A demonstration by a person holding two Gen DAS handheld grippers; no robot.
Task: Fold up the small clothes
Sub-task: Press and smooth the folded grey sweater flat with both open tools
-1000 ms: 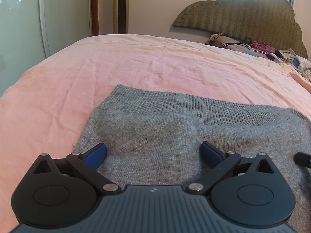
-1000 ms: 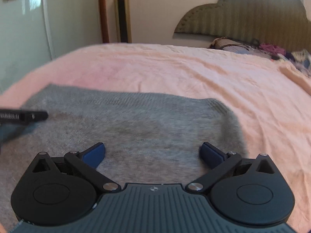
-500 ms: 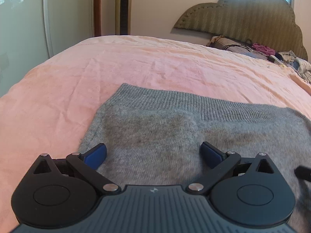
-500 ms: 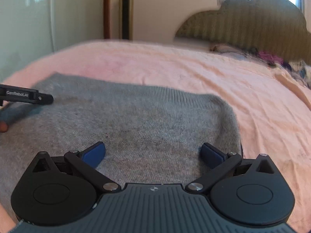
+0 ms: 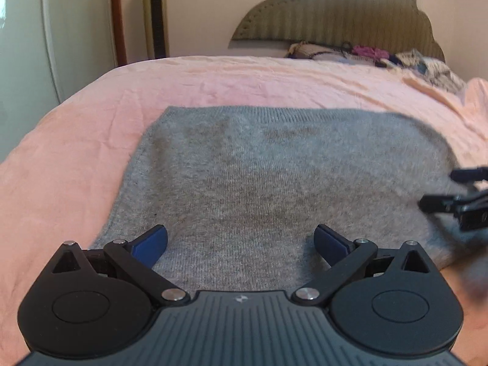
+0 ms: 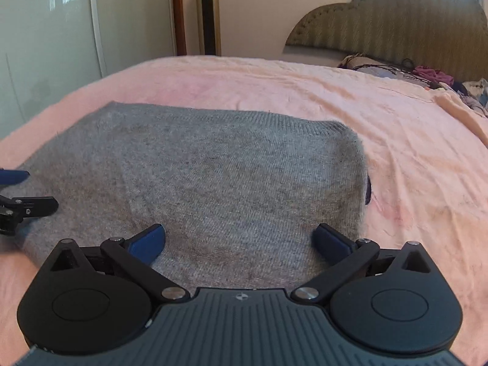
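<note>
since a second ago both grippers are sitting further back and higher, so more of the garment's near half is showing in each wrist view, and the ribbed band at its far edge is reading as further away.

nearest the lens, the left gripper [image 5: 241,241] is hovering with its blue-padded fingers [image 5: 152,242] spread wide and nothing between them; the right gripper [image 6: 239,239] is doing the same, jaws released and empty, over the garment's right portion. each tool is also peeking into the other's view at the frame edge.

under and beyond them, the grey knitted garment [image 5: 274,177] is lying flat on the pink bedsheet [image 5: 76,158], ribbed hem [image 6: 274,120] on the far side, left side edge running diagonally toward the left gripper, right edge rounded over with a dark bit showing beneath it (what it is, i cannot tell).

it is looking soft, light and limp, a fuzzy knit that will likely drape and stretch rather than hold shape, and grip well against the pads. the near corners, one per gripper, are probably the best places to pinch, catching all layers so the edge lifts evenly.

further off, a heap of mixed clothes [image 5: 396,56] is resting by the olive scalloped headboard [image 5: 335,15].
</note>
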